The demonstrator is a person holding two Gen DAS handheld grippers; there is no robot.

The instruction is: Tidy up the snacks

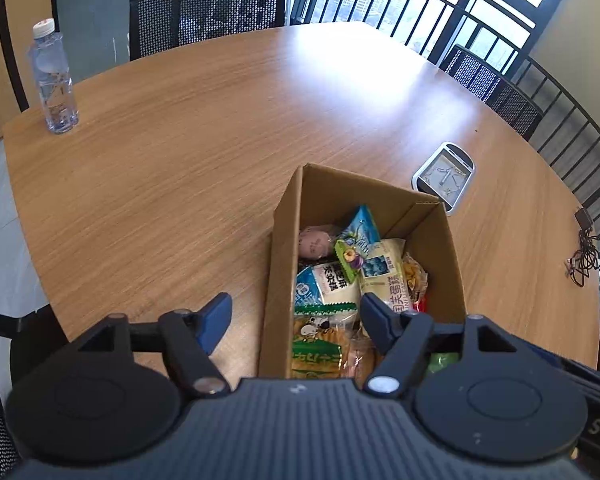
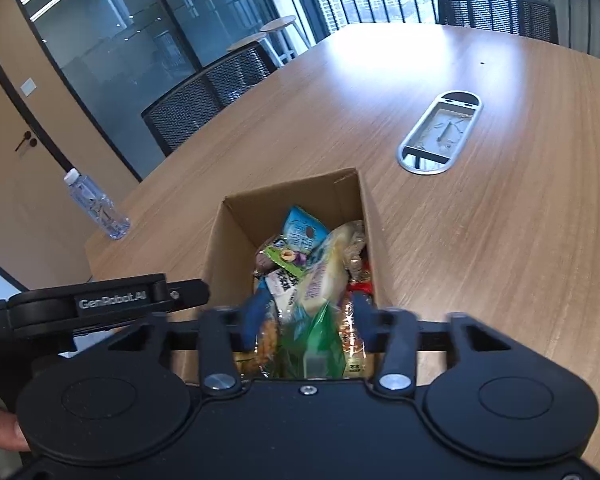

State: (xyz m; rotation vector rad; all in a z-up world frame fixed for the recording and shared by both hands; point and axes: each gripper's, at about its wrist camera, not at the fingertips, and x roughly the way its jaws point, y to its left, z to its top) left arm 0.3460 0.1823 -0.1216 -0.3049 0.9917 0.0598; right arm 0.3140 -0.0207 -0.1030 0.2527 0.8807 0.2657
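Both the left gripper (image 1: 296, 312) and the right gripper (image 2: 304, 312) hung with jaws parted, gripping nothing, over the open brown cardboard box (image 1: 278, 264) near the table's (image 1: 160, 168) near edge, heaped with crinkled snack packets (image 1: 340, 280), blue, cream, green and perhaps orange.

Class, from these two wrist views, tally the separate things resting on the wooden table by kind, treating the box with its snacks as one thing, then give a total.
Clear plastic water bottle with white cap: 1
Open brown cardboard box of snack packets: 1
Tangled black cable: 1
Total: 3

The silver oval cable hatch is set into the wooden table, so it is not counted.
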